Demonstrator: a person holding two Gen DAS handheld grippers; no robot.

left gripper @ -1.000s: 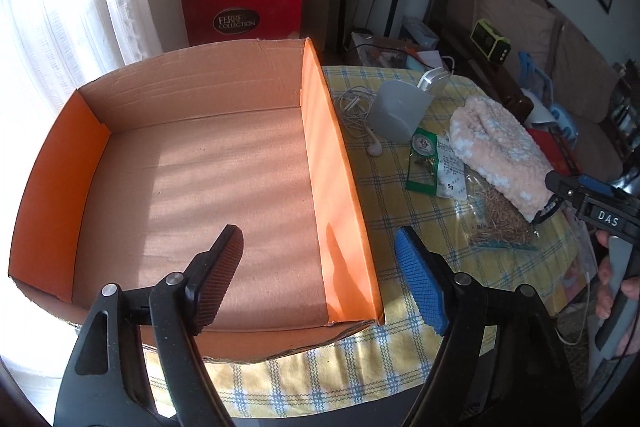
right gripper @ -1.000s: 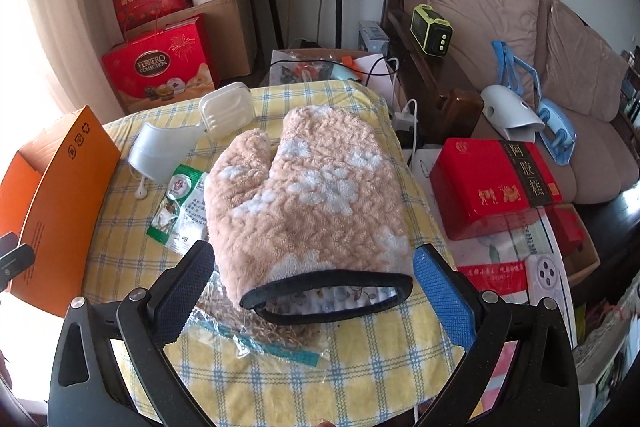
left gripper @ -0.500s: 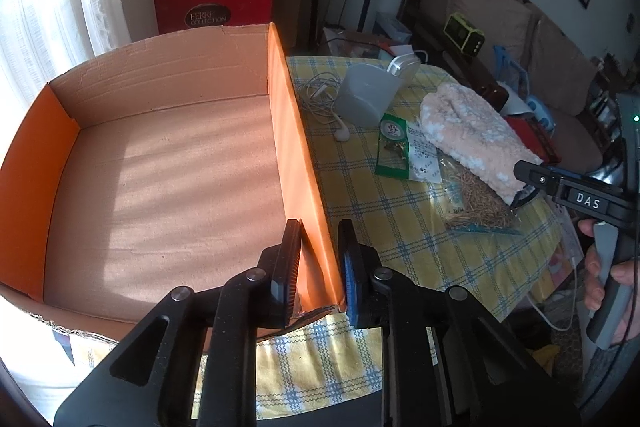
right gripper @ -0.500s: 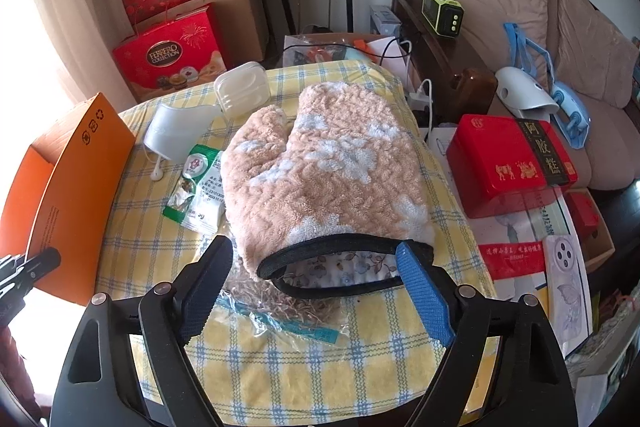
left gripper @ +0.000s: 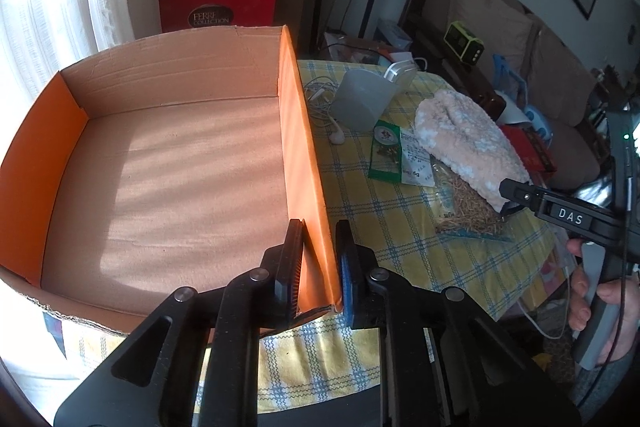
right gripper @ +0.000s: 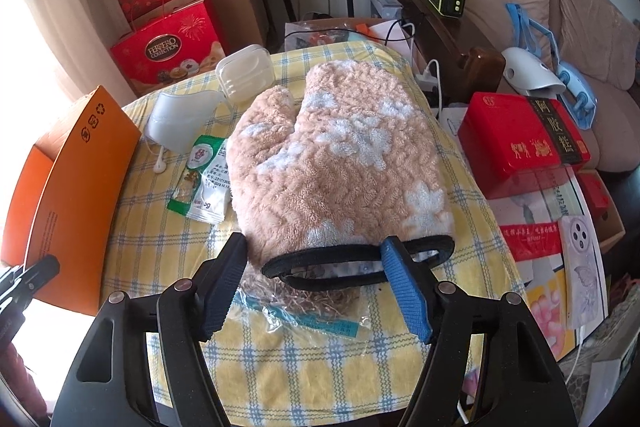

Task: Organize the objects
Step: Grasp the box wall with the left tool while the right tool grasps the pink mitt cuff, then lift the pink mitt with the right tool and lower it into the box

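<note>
An open orange cardboard box (left gripper: 168,163) sits on the left of the yellow checked table; it also shows in the right wrist view (right gripper: 72,179). My left gripper (left gripper: 318,259) is shut on the box's right wall near its front corner. A fluffy pink oven mitt (right gripper: 340,163) lies on the table with its black-trimmed cuff toward me; it also shows in the left wrist view (left gripper: 464,139). My right gripper (right gripper: 312,279) is open, its fingers on either side of the cuff.
A clear bag of dried herbs (right gripper: 304,303) lies under the mitt's cuff. A green sachet (right gripper: 200,179), a white jug (right gripper: 180,119), earphones (right gripper: 160,163) and a plastic container (right gripper: 244,71) lie behind. Red gift boxes (right gripper: 520,143) and a sofa stand beyond the table.
My left gripper closed on the box's right wall and stays clamped. My right gripper moved forward to the mitt's cuff and its fingers narrowed around it.
</note>
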